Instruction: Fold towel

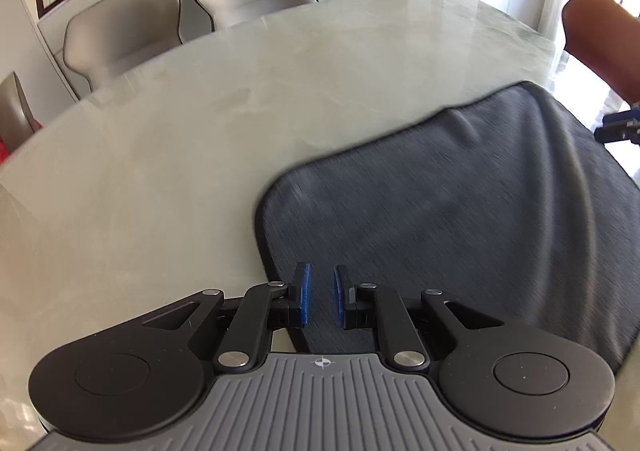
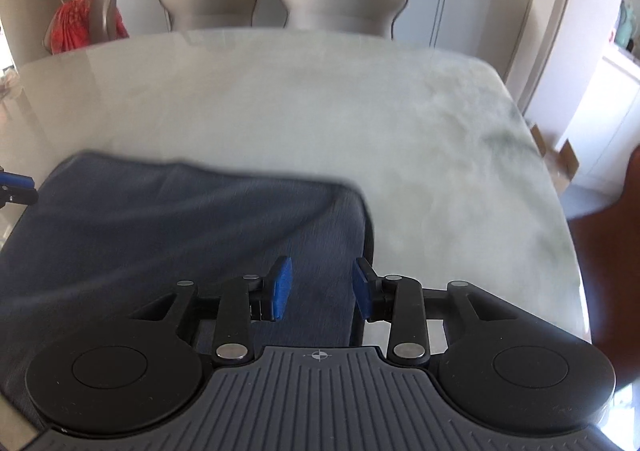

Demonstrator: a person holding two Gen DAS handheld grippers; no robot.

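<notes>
Grey towel [image 1: 460,211] lay folded on the pale marble table [image 1: 200,131].
Both pairs of blue-padded fingers stood parted above it, gripping nothing: the left gripper [image 1: 320,299] over its left edge, the right gripper [image 2: 322,289] over its right edge.

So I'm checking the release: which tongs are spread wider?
The right tongs: their blue pads stand clearly further apart over the towel than those of the left tongs, which show only a narrow gap.
</notes>
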